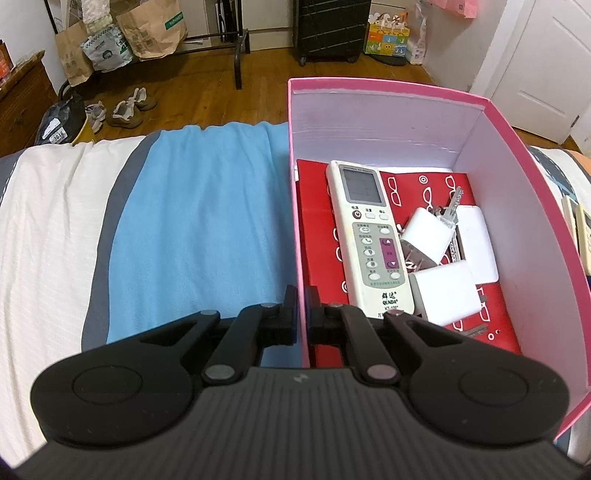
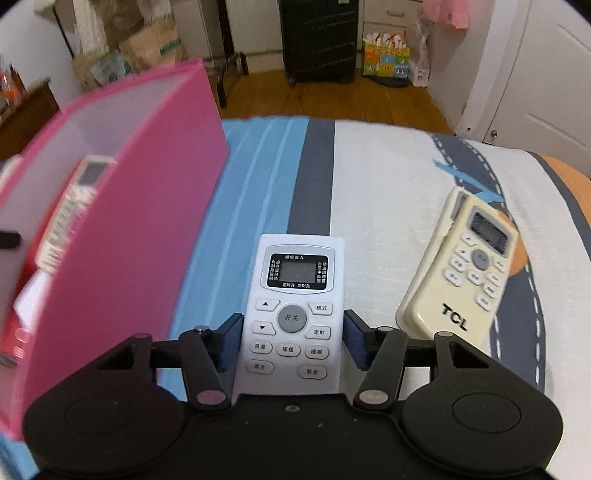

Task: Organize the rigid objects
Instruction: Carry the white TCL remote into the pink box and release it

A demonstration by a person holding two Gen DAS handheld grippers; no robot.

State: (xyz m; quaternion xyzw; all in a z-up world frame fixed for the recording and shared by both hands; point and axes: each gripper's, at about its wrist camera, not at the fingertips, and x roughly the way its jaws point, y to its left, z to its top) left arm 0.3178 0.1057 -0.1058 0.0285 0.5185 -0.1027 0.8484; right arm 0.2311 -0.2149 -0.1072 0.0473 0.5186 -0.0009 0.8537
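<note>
My left gripper (image 1: pixel 303 295) is shut on the left wall of the pink box (image 1: pixel 388 110), one finger outside and one inside. Inside the box, a cream remote (image 1: pixel 369 236), two white chargers (image 1: pixel 428 232) and a key (image 1: pixel 455 206) lie on a red booklet (image 1: pixel 321 240). In the right wrist view my right gripper (image 2: pixel 293 332) holds a white remote (image 2: pixel 295 280) by its long sides, pads against both edges. A cream TCL remote (image 2: pixel 465 273) lies on the bed to its right. The pink box (image 2: pixel 129 240) stands to the left of the held remote.
Everything sits on a bed with a blue towel (image 1: pixel 207 221) and a white, grey and blue patterned cover (image 2: pixel 388 177). Beyond the bed's far edge are a wooden floor, shoes (image 1: pixel 127 109), paper bags (image 1: pixel 151 33), a black suitcase (image 2: pixel 319 40) and a white door (image 2: pixel 546 81).
</note>
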